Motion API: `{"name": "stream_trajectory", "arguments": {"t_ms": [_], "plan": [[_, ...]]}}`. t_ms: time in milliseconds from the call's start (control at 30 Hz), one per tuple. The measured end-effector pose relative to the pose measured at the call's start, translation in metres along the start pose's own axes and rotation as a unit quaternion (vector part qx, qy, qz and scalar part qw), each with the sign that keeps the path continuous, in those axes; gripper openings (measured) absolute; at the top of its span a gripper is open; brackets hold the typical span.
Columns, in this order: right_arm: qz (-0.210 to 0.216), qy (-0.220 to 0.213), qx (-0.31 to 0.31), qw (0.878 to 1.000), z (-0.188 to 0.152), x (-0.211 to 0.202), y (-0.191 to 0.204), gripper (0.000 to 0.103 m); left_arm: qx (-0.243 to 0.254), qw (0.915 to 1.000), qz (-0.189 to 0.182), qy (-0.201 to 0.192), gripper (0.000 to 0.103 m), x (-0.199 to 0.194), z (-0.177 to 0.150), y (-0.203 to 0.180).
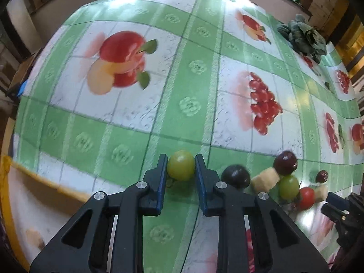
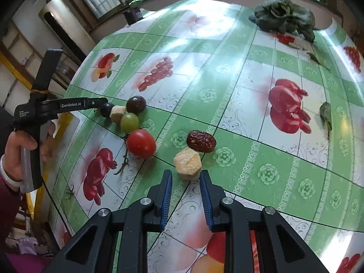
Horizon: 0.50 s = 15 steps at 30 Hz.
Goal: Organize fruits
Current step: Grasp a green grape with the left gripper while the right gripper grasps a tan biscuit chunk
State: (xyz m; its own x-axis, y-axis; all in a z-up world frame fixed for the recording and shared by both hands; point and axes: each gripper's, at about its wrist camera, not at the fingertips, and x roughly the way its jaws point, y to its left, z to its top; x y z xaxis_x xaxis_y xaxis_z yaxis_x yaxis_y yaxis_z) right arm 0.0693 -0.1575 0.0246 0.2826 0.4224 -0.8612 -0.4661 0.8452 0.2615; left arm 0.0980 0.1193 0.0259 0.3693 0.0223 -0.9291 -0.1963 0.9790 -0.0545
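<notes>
While resting over the green checked tablecloth (image 1: 127,136), the left gripper (image 1: 181,166) is clamping a green grape (image 1: 181,168) between its blue pads. Just right of it, a dark grape (image 1: 235,175), a pale yellow chunk (image 1: 265,179), a second dark grape (image 1: 285,162), another green grape (image 1: 288,187) and a cherry tomato (image 1: 306,198) are sitting bunched together. The right gripper (image 2: 186,177) is hanging with jaws apart, a pale chunk (image 2: 188,163) just beyond its tips, a red date (image 2: 201,144) touching it behind. Leafy greens (image 2: 283,14) are lying far back.
</notes>
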Motion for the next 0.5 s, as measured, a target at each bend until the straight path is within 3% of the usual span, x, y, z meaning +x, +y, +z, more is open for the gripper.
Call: {"name": "stream_trajectory", "arguments": {"t_ms": [333,500], "plan": [[-0.001,-0.016,-0.008,1.000,-0.013,-0.028,0.017,0.022,0.007,0.9997,-0.008,-0.023,0.023,-0.052,-0.052,-0.013],[-0.021,-0.034,0.031,0.999,-0.012,-0.016,0.004,0.023,-0.001,0.9997,-0.015,-0.017,0.023,-0.063,-0.069,-0.013]]}}
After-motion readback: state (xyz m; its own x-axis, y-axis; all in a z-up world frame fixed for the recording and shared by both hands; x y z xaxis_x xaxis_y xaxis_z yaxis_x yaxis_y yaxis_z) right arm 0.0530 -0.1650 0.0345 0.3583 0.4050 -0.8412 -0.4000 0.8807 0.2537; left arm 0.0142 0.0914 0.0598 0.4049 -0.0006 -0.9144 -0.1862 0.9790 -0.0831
